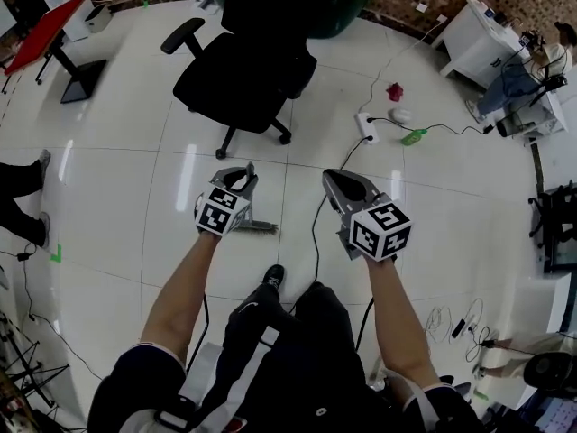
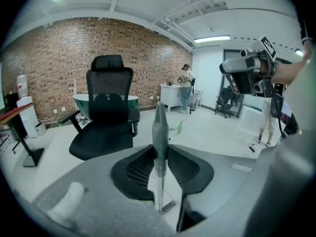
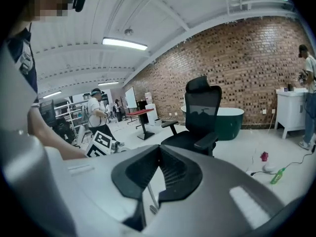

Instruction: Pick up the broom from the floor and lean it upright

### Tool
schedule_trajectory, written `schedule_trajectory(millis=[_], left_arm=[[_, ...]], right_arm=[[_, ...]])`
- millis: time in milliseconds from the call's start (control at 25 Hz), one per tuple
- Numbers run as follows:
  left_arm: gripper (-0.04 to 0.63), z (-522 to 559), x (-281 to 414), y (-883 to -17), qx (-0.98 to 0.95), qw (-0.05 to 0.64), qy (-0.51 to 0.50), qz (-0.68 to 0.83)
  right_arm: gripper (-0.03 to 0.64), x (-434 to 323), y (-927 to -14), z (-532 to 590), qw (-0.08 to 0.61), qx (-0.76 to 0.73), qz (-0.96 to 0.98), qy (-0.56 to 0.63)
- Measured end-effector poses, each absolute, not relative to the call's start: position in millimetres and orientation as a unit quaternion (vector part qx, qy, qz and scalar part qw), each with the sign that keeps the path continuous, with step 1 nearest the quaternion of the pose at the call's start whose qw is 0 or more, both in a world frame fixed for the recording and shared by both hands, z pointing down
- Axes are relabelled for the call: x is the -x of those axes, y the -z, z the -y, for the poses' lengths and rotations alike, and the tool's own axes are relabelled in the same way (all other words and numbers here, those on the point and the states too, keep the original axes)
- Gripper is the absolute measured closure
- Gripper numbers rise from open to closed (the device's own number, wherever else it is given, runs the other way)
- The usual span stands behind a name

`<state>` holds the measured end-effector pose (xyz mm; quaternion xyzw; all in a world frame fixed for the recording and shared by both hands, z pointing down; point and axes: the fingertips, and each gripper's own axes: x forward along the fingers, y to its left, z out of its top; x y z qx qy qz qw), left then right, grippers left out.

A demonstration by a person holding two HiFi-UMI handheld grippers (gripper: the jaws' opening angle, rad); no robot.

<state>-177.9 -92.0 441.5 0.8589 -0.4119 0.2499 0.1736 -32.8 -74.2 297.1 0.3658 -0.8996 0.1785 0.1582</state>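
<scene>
The broom stands nearly upright between the jaws of my left gripper, which is shut on the grey top of its handle. The metal shaft runs down from there to the brush head by the floor. In the head view the left gripper is raised over the brush head. My right gripper is raised beside it on the right, apart from the broom. Its jaws meet at the tips with nothing held. Through the gap under them the shaft shows.
A black office chair stands just ahead. A power strip, a green bottle and a red item lie to the right of it. A cable crosses the floor near my shoe. Another person's feet show at the left.
</scene>
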Motion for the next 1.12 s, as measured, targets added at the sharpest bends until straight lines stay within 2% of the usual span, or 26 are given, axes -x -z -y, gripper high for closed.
schedule_trajectory(millis=[480,1120], left_arm=[[0.505,144,231,-383,-0.813,0.188,-0.201,0.514],[0.505,246,318,-395,-0.728,0.206,-0.290,0.586]], right_arm=[[0.614,93,-259,146,0.138,-0.299,0.932,-0.149],[0.614,171,-269,296,0.108,-0.185,0.961,-0.177]])
